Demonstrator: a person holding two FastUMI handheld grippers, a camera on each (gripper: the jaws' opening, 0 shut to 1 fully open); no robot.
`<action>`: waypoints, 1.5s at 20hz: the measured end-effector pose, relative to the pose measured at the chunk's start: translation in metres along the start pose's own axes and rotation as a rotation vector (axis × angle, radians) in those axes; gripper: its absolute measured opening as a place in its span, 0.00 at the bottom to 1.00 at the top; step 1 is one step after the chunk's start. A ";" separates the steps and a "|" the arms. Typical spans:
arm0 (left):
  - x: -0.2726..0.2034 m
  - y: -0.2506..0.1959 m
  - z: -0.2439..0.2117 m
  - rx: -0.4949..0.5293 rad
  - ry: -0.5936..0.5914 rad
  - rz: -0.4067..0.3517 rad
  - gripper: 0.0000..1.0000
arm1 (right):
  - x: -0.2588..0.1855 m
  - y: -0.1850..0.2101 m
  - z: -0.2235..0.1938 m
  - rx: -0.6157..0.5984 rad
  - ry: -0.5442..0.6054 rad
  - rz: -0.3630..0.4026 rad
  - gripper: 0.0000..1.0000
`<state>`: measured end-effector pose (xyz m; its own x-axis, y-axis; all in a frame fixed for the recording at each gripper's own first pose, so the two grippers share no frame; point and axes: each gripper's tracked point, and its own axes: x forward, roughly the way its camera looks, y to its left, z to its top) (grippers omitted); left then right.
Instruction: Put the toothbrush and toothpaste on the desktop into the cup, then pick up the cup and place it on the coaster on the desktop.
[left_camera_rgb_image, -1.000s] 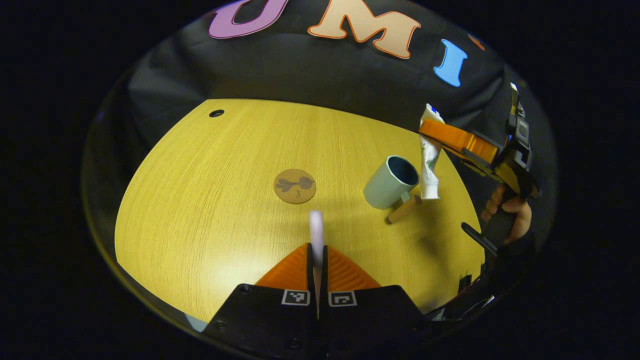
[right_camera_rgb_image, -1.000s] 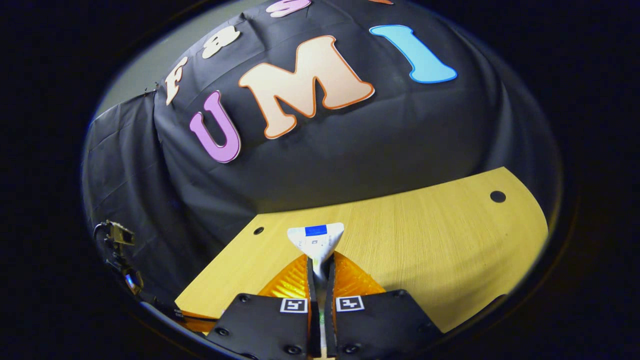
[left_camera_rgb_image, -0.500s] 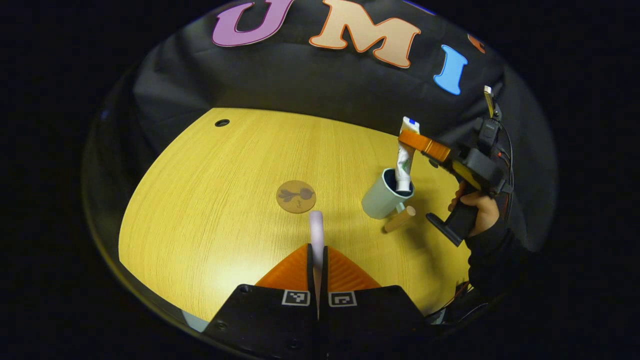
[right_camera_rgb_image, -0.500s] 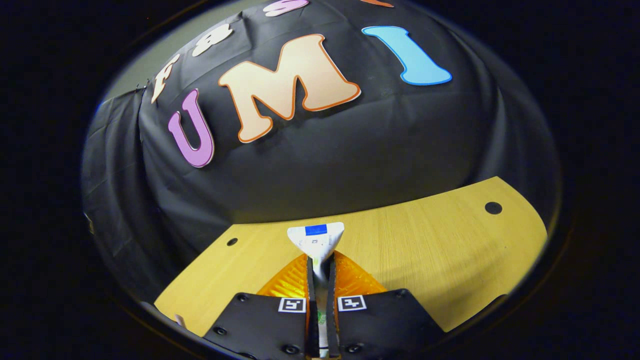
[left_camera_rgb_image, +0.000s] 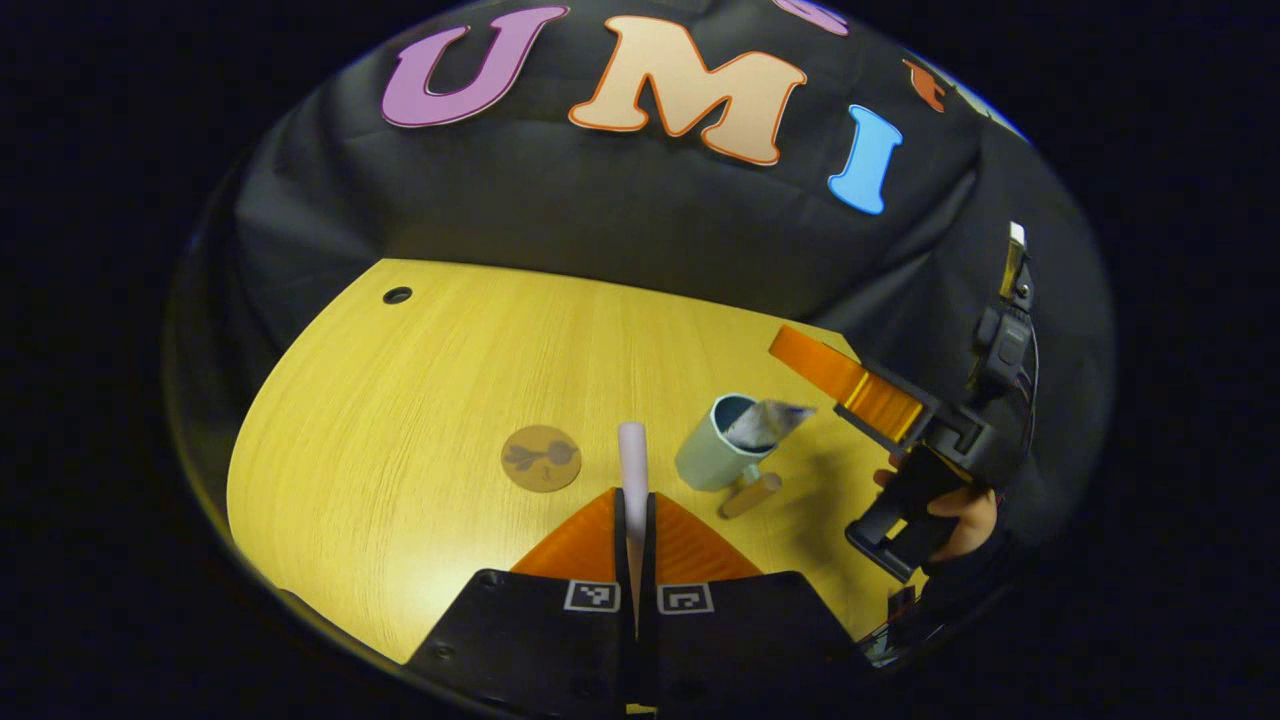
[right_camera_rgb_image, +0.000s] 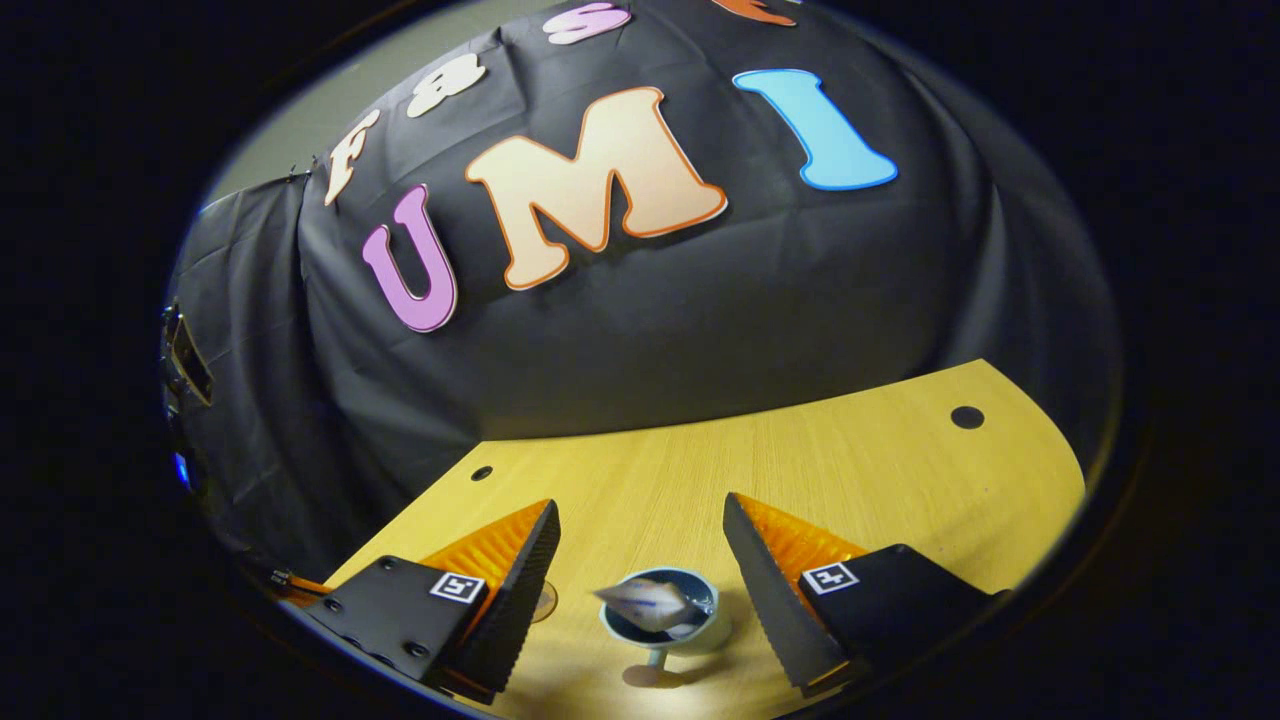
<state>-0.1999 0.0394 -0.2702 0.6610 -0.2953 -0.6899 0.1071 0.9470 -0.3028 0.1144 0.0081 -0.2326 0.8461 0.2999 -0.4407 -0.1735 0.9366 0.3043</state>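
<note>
A pale cup (left_camera_rgb_image: 705, 458) with a wooden handle (left_camera_rgb_image: 750, 494) stands on the yellow wooden desk (left_camera_rgb_image: 420, 380). The toothpaste tube (left_camera_rgb_image: 766, 422) leans inside it, its flat end sticking out over the rim. My right gripper (left_camera_rgb_image: 790, 350) hovers open just above and to the right of the cup, held by a hand (left_camera_rgb_image: 955, 512). In the right gripper view, that gripper (right_camera_rgb_image: 640, 505) is wide open over the cup (right_camera_rgb_image: 700, 632) and the toothpaste (right_camera_rgb_image: 645, 600). My left gripper (left_camera_rgb_image: 632, 495) is shut on the pale toothbrush (left_camera_rgb_image: 632, 450), which points upward. A round brown coaster (left_camera_rgb_image: 540, 458) lies left of the cup.
The desk has a small round hole at its far left (left_camera_rgb_image: 397, 295) and far corners (right_camera_rgb_image: 966, 417). The black cloth wall closes off the back of the desk. Bare desk surface (right_camera_rgb_image: 850, 460) stretches around the coaster and cup.
My right gripper has opened and let go of the toothpaste, which now rests tilted in the cup. That gripper sits a little higher and back. My left gripper still holds the toothbrush.
</note>
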 end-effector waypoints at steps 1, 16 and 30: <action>0.010 -0.002 0.010 0.002 -0.013 -0.017 0.00 | -0.008 -0.004 0.004 0.004 -0.010 -0.005 0.96; 0.098 -0.088 0.145 0.099 -0.266 -0.183 0.00 | -0.106 -0.076 -0.001 0.076 -0.017 -0.176 0.95; 0.162 -0.084 0.108 0.095 -0.235 -0.143 0.00 | -0.109 -0.083 -0.021 0.088 0.046 -0.190 0.98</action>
<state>-0.0218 -0.0747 -0.2850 0.7870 -0.3995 -0.4702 0.2729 0.9088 -0.3155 0.0261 -0.0983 -0.2279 0.8350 0.1292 -0.5348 0.0336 0.9582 0.2840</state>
